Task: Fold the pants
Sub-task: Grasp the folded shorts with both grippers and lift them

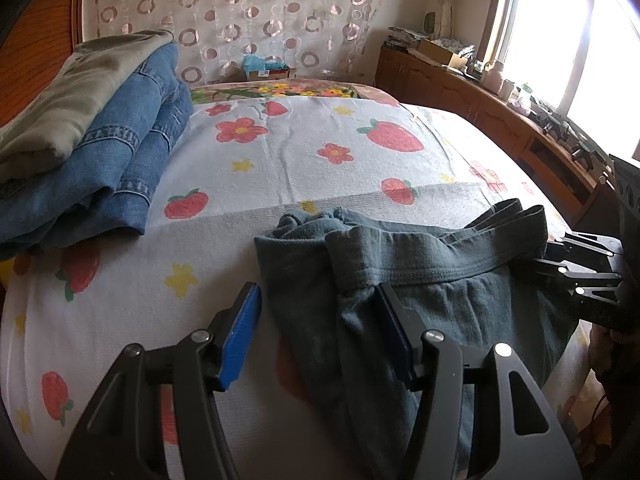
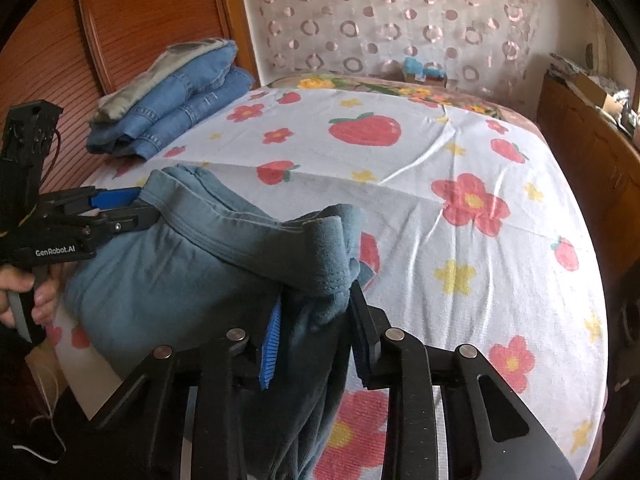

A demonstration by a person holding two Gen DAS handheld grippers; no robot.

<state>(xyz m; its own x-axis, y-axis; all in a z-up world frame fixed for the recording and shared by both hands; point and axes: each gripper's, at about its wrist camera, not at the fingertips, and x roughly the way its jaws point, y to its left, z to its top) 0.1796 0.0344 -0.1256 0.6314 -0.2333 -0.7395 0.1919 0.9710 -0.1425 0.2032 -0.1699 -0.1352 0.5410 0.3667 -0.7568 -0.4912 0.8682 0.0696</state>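
Grey-blue pants (image 1: 420, 276) lie bunched at the near edge of the bed, waistband up; they also show in the right wrist view (image 2: 180, 264). My left gripper (image 1: 320, 320) has its jaws wide apart, with one corner of the pants lying between them and no grip on the cloth. In the right wrist view the left gripper (image 2: 132, 206) sits at the waistband's left end. My right gripper (image 2: 314, 320) is shut on the waistband's other end, with cloth bunched between its pads. In the left wrist view the right gripper (image 1: 552, 258) sits at the waistband's right end.
The bed is covered by a white strawberry-and-flower sheet (image 1: 304, 160). A stack of folded jeans and a khaki garment (image 1: 92, 148) lies at the far left by the wooden headboard (image 2: 132, 20). A wooden cabinet (image 1: 500, 108) with clutter runs along the right under the window.
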